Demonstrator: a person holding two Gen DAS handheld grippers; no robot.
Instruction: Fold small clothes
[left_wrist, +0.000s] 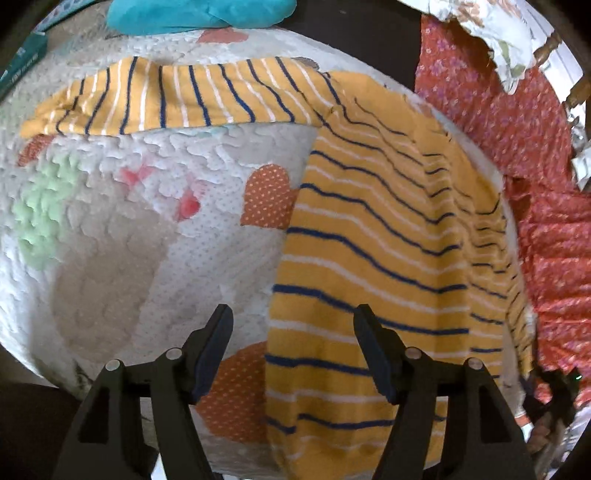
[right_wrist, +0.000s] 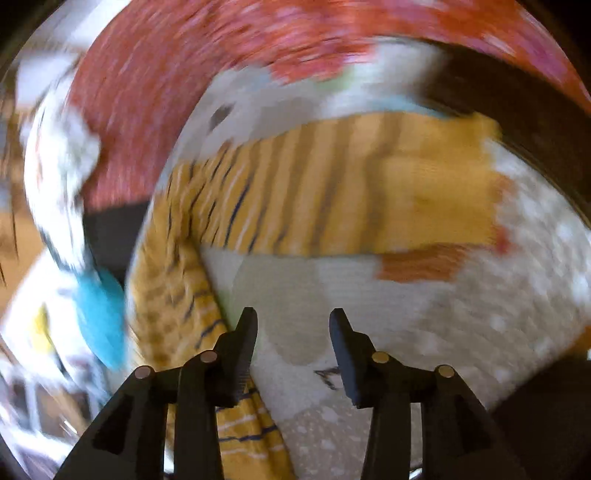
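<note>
A small yellow garment with navy and white stripes (left_wrist: 373, 236) lies spread on a white quilted mat (left_wrist: 122, 229). One sleeve (left_wrist: 177, 96) stretches out to the left at the far side. My left gripper (left_wrist: 293, 314) is open and empty, just above the garment's near left edge. In the blurred right wrist view the same garment (right_wrist: 332, 184) lies ahead, with a part running down the left (right_wrist: 173, 295). My right gripper (right_wrist: 293, 317) is open and empty over the bare mat (right_wrist: 461, 302) beside it.
A teal cloth (left_wrist: 199, 14) lies at the mat's far edge and shows in the right wrist view (right_wrist: 99, 317). Red flowered fabric (left_wrist: 517, 122) lies to the right of the mat. A white flowered cloth (left_wrist: 491, 26) is at the far right.
</note>
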